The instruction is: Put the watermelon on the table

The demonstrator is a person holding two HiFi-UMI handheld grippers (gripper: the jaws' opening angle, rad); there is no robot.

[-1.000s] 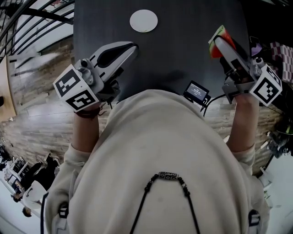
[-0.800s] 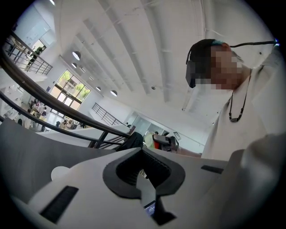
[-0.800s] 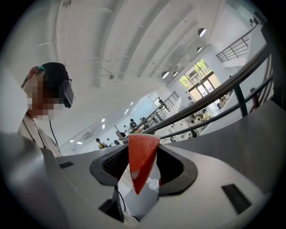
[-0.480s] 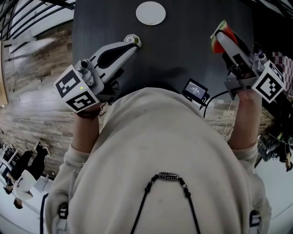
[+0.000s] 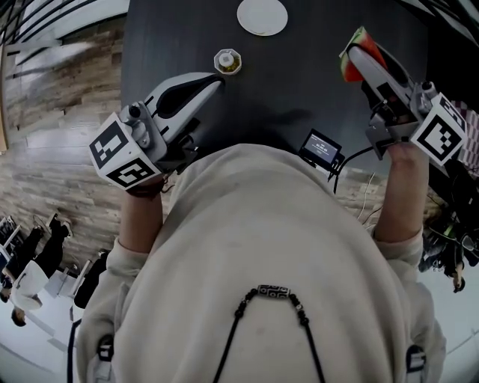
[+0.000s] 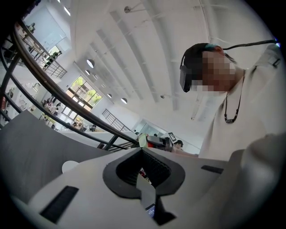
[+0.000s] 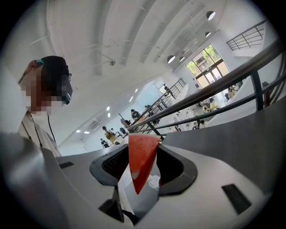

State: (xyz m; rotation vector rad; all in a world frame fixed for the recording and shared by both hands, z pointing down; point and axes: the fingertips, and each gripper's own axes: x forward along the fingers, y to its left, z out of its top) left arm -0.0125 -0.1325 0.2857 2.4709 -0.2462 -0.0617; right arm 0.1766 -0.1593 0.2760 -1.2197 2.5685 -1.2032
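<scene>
A red watermelon slice [image 5: 352,66] with a green rind is clamped in my right gripper [image 5: 364,54], held above the right side of the dark table [image 5: 299,75]. In the right gripper view the watermelon slice [image 7: 141,163] stands as a red wedge between the two jaws, point down. My left gripper [image 5: 215,78] hovers over the table's near left part, shut with nothing in it. In the left gripper view the left gripper [image 6: 142,151] has its jaws meeting at the tips, with the space behind them empty.
A white round disc [image 5: 262,16] lies at the table's far middle. A small pale lidded jar [image 5: 227,61] stands just beyond the left gripper's tip. A small black device with a lit screen [image 5: 320,148] and cables sits at the near table edge. Wooden floor [image 5: 67,112] lies to the left.
The view has shifted: the disc sits lower and further right in the picture, and the small jar has come into sight. Both grippers hold much the same pose, the right one still clamping the slice.
</scene>
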